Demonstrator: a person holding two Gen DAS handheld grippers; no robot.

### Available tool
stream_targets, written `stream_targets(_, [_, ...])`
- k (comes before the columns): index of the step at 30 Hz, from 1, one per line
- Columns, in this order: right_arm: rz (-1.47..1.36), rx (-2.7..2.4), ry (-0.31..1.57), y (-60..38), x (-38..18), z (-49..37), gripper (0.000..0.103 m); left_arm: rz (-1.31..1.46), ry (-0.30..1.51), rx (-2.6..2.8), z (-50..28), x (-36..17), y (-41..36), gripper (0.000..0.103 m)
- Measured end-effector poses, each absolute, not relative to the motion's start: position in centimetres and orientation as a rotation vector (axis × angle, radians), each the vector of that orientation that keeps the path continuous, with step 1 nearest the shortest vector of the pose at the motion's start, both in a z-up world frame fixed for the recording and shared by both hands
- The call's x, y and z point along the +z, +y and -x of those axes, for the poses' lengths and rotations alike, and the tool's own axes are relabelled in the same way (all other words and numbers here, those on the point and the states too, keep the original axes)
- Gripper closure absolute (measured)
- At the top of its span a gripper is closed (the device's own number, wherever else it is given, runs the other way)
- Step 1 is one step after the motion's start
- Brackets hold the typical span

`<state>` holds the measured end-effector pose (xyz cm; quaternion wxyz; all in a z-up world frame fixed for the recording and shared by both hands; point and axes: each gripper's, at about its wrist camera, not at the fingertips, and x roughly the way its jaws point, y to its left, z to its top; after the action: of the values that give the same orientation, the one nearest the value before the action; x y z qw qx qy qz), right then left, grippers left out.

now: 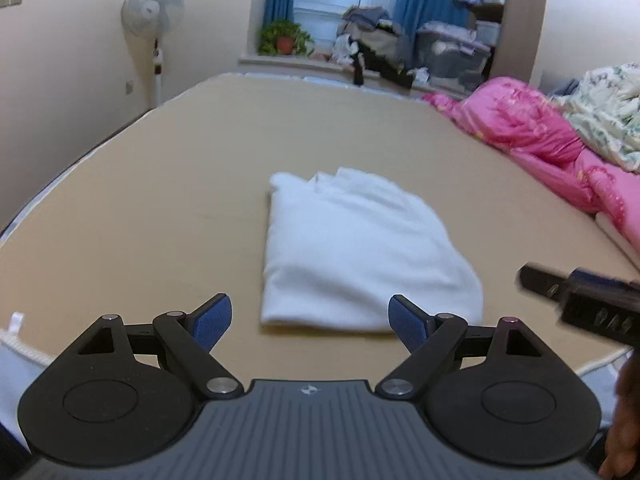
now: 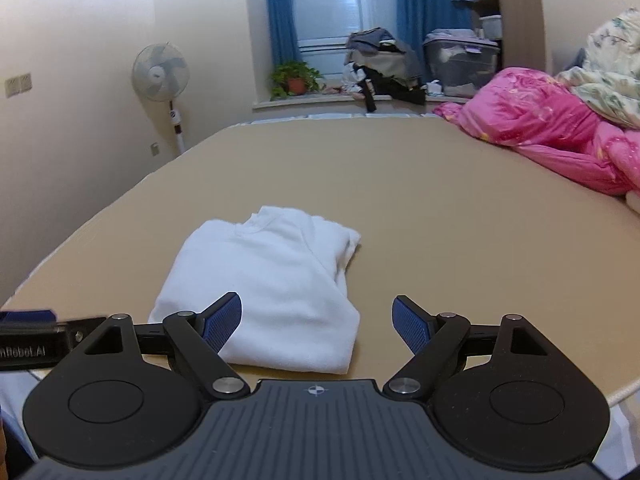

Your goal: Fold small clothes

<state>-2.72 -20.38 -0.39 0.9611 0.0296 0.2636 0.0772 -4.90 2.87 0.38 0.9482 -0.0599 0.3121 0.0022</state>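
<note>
While it lies folded into a compact rectangle on the tan bed (image 1: 160, 184), the white garment (image 1: 360, 248) sits near the bed's front edge, its collar end turned away from both cameras. The left claw (image 1: 310, 322) hangs just in front of the garment's near hem with its blue pads (image 1: 212, 320) spread wide apart, gripping nothing. The right claw (image 2: 318, 326) is likewise spread wide and holds nothing; its left pad overlaps the garment's near edge in the right wrist view, though contact cannot be told. A pink quilt (image 1: 532, 136) is heaped along the bed's right side, with a pale floral quilt (image 1: 604, 116) behind it. A standing fan (image 1: 154, 12) and a potted plant (image 1: 284, 38) stand beyond the bed.
</note>
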Motion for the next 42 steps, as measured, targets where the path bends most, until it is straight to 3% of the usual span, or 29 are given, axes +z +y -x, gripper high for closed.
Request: stream_targets(42, [0.017, 0.252, 0.531, -17.9, -1.4, 2.3, 0.019, 0.071, 0.638, 0.001, 1.7, -1.4, 2.4, 0.014])
